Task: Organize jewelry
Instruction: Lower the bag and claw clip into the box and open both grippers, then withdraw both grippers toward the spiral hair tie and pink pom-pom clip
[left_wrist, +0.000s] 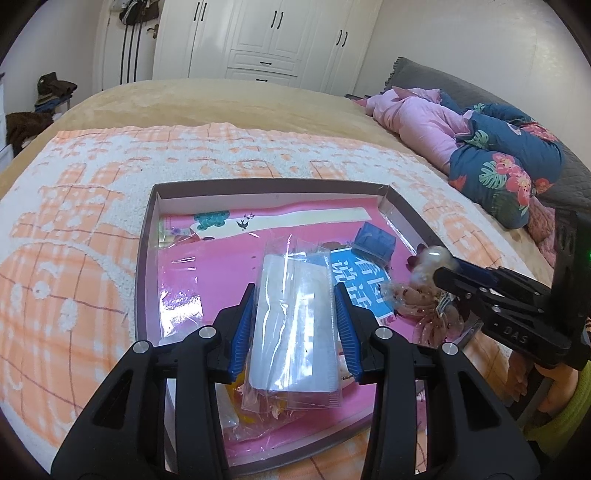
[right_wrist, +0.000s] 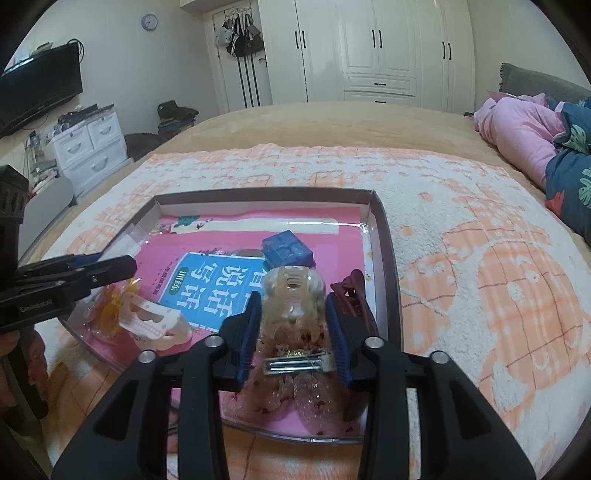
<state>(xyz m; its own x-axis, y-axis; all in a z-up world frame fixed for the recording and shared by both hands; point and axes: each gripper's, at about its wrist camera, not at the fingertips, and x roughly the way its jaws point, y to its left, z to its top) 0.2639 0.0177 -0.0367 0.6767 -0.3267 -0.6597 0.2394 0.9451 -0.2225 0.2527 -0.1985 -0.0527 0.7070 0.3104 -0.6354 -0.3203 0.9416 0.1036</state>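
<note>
A shallow brown box (left_wrist: 146, 236) with a pink lining lies on the bed; it also shows in the right wrist view (right_wrist: 384, 236). My left gripper (left_wrist: 295, 299) is shut on a clear plastic bag (left_wrist: 295, 317) and holds it over the box. My right gripper (right_wrist: 291, 306) is shut on a translucent hair clip with a glittery bow (right_wrist: 291, 295) above the box's near right corner; that clip also shows in the left wrist view (left_wrist: 428, 273). In the box lie a small blue box (right_wrist: 286, 249), a blue card (right_wrist: 210, 280), a dark red clip (right_wrist: 354, 295) and a white-and-orange packet (right_wrist: 147, 317).
The box rests on an orange-and-white towel (right_wrist: 480, 258) over a tan blanket. Pink and floral bedding (left_wrist: 480, 147) is heaped at the right. White wardrobes (right_wrist: 388, 48) stand behind the bed, a drawer unit (right_wrist: 88, 144) and a TV to the left.
</note>
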